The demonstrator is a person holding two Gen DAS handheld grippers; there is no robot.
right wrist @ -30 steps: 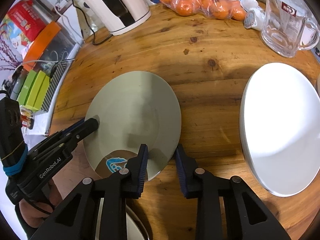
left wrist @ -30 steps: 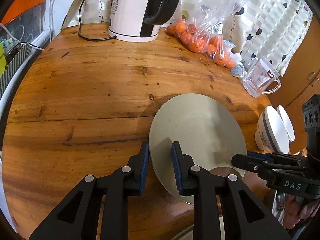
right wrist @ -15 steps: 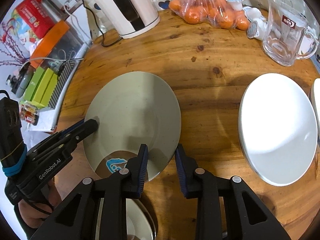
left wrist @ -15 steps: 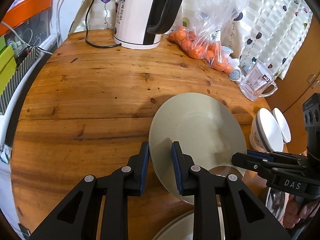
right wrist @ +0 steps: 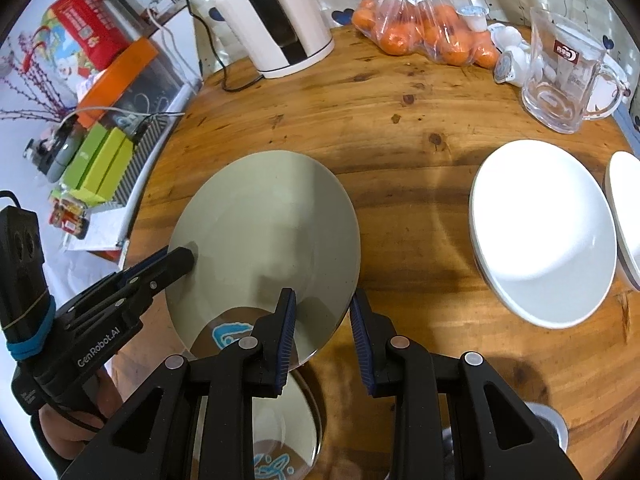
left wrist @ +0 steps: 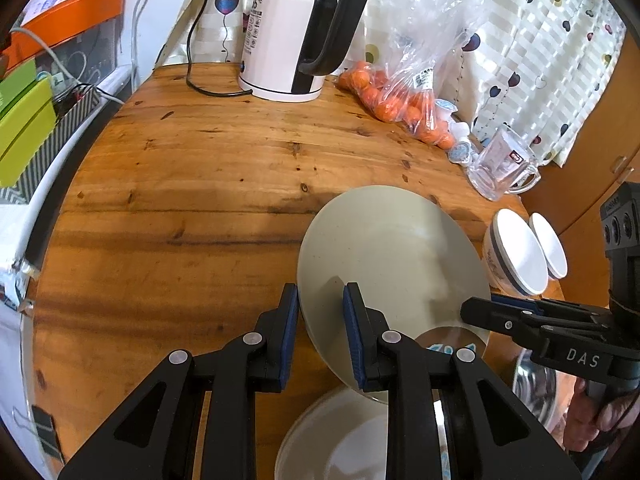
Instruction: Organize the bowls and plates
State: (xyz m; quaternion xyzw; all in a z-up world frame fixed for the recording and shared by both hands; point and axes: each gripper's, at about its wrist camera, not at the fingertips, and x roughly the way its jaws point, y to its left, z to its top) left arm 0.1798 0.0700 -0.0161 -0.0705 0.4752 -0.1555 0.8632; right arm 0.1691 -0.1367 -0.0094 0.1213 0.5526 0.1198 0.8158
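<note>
Both grippers hold one pale grey-green plate (left wrist: 392, 256) above the wooden table (left wrist: 200, 184). My left gripper (left wrist: 320, 332) is shut on its left rim. My right gripper (right wrist: 322, 328) is shut on its right rim; the plate also shows in the right wrist view (right wrist: 264, 232). A second plate with a blue print (right wrist: 280, 440) lies right below the held one, also seen in the left wrist view (left wrist: 344, 440). Two white bowls (right wrist: 544, 232) stand on the table to the right, in the left wrist view (left wrist: 516, 256) too.
A white kettle (left wrist: 292, 40) with its cord, a bag of oranges (left wrist: 400, 100) and a glass mug (left wrist: 500, 168) stand along the table's far side. A metal bowl (left wrist: 536, 388) sits at the near right. Boxes (right wrist: 100, 160) lie beyond the left edge.
Both grippers have lifted the grey-green plate and drawn it back toward the near side. The table looks farther away, and the plate underneath has come into view.
</note>
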